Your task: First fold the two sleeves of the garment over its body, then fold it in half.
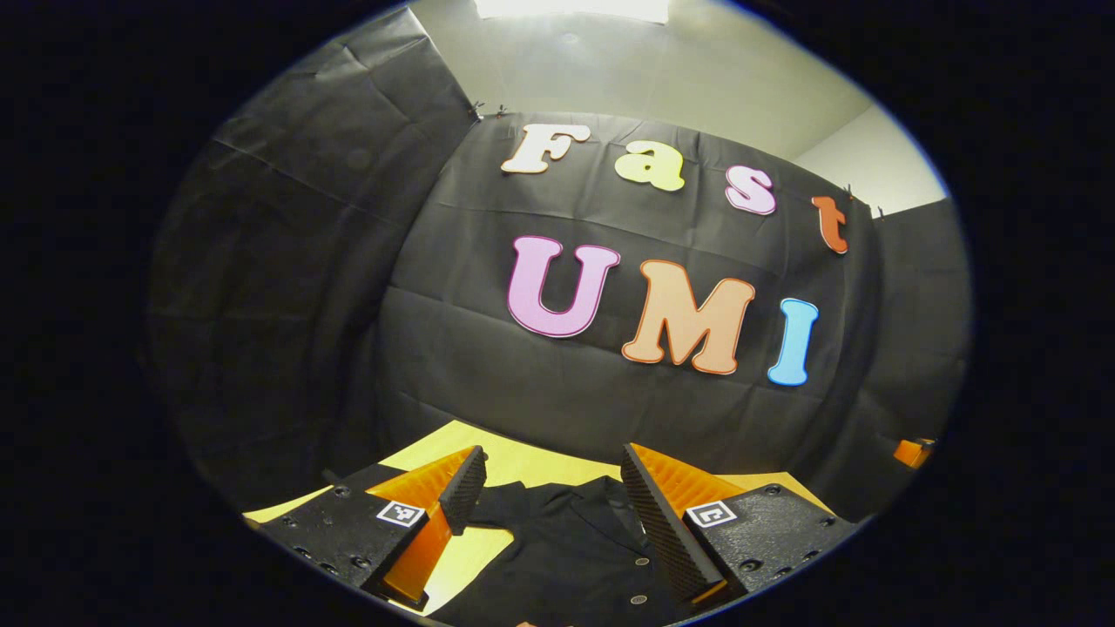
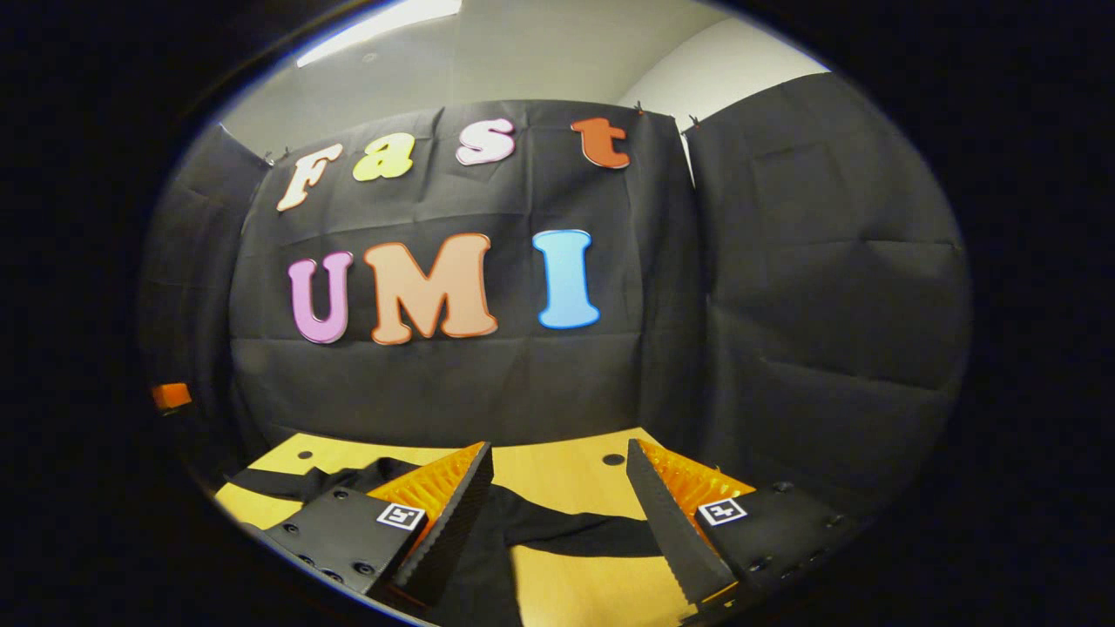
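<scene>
A black buttoned garment point(image 1: 575, 549) lies flat on the yellow table point(image 1: 514, 466); its collar and button row show between the fingers in the left gripper view. My left gripper point(image 1: 553, 488) hangs open above the garment's upper body, nothing between its fingers. In the right gripper view a black sleeve point(image 2: 575, 529) stretches across the yellow table point(image 2: 557, 475), and more of the garment point(image 2: 348, 479) lies to the left. My right gripper point(image 2: 557, 488) stands open above that sleeve without touching it.
Black cloth walls close the booth at the back and on both sides. An orange object point(image 1: 912, 452) sits at the far right edge in the left gripper view, and an orange object point(image 2: 171, 395) at the far left in the right gripper view. Two small holes point(image 2: 613, 459) mark the tabletop.
</scene>
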A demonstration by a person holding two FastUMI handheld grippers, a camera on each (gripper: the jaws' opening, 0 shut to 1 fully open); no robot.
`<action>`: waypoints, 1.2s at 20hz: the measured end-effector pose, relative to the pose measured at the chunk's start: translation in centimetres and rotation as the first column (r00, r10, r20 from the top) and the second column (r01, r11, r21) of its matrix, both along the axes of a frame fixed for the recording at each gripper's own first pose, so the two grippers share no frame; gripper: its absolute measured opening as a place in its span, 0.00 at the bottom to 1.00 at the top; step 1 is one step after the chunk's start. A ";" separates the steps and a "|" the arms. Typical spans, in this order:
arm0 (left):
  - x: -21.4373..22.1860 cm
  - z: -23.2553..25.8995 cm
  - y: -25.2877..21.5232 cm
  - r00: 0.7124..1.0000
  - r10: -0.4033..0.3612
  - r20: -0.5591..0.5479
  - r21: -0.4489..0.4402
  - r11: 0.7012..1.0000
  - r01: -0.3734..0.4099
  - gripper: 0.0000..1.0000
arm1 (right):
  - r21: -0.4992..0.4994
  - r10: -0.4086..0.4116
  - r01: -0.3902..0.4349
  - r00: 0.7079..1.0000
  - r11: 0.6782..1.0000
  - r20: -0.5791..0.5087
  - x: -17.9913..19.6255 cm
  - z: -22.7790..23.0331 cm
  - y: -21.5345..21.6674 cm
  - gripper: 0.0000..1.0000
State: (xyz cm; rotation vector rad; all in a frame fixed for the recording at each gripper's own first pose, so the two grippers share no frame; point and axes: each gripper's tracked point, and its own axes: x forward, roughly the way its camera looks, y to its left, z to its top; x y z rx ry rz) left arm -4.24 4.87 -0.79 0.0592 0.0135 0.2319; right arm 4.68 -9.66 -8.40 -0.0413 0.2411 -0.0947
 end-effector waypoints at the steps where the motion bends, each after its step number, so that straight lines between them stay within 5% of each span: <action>1: -0.2 -0.1 0.3 1.000 0.013 -0.002 0.002 1.000 -0.013 0.91 | -0.002 -0.014 0.014 1.000 1.000 -0.026 0.3 -0.8 -1.2 0.98; 9: -0.8 -0.8 1.7 0.994 0.108 -0.023 0.019 0.994 -0.108 0.91 | 0.035 -0.154 0.171 0.946 0.985 -0.287 2.7 -11.6 -11.7 0.98; 15: -0.6 -1.5 1.5 0.988 0.142 -0.058 0.063 0.988 -0.139 0.92 | 0.054 -0.225 0.282 0.854 0.958 -0.469 5.2 -20.0 -18.0 0.94; 24: -0.9 -2.6 1.6 0.980 0.181 -0.082 0.043 0.983 -0.178 0.93 | 0.012 -0.245 0.334 0.714 0.942 -0.656 6.1 -29.0 -21.2 0.99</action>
